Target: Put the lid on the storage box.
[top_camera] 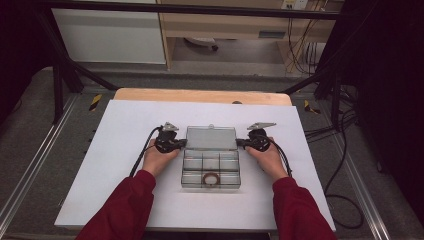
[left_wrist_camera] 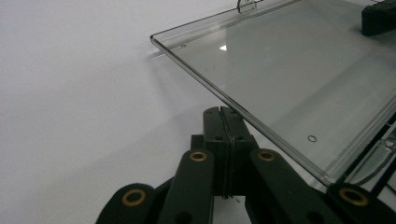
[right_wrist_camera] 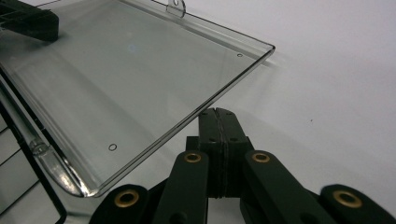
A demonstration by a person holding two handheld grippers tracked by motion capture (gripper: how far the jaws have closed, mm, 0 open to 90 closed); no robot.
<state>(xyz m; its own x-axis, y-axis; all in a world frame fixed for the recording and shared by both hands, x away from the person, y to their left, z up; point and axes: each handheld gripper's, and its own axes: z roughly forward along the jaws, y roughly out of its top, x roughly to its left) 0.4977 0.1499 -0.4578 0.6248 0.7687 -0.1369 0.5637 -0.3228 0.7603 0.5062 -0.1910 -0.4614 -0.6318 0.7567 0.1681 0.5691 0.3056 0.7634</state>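
Clear plastic forms the compartment box (top_camera: pixel 210 169), placed mid-table on the white sheet (top_camera: pixel 125 150). Its lid (top_camera: pixel 210 137) is already folded open and flat. A brown ring (top_camera: pixel 210 178) is seen inside. The left gripper (left_wrist_camera: pixel 223 114) and right gripper (right_wrist_camera: pixel 217 115), jaws together and empty, are set under the lid's side edges; closing likely remains.

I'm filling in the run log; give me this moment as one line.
box: open on white sheet | lid: laid back | left tongs: shut, under lid's left edge | right tongs: shut, under its right edge | ring: front middle compartment
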